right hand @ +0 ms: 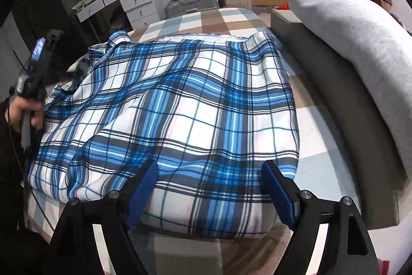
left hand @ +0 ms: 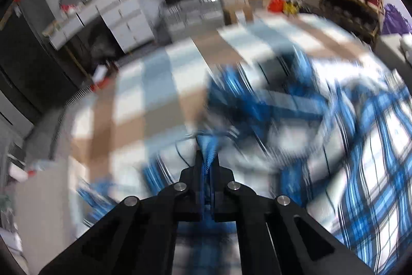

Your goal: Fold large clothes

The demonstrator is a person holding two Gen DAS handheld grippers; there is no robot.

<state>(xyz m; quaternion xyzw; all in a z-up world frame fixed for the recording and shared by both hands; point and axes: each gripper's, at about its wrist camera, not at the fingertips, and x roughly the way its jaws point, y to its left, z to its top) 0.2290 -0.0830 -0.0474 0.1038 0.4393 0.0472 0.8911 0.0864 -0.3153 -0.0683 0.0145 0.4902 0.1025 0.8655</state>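
The left gripper (left hand: 208,159) is clamped on a fold of the plaid shirt (right hand: 185,105), probably a sleeve; the view is blurred. The right gripper (right hand: 209,193) hovers with jaws apart over the near hem, on the bed (right hand: 231,17). Next, carry the pinched cloth across.

Left gripper (left hand: 207,159): black angular linkage arms joined by four round silver pivot screws, ending in narrow black fingers. Right gripper (right hand: 209,187): identical black frame and silver screws, with ribbed blue pads (right hand: 279,195) on the fingers. Person's hand (right hand: 24,111): dark sleeve, thin black cable alongside.
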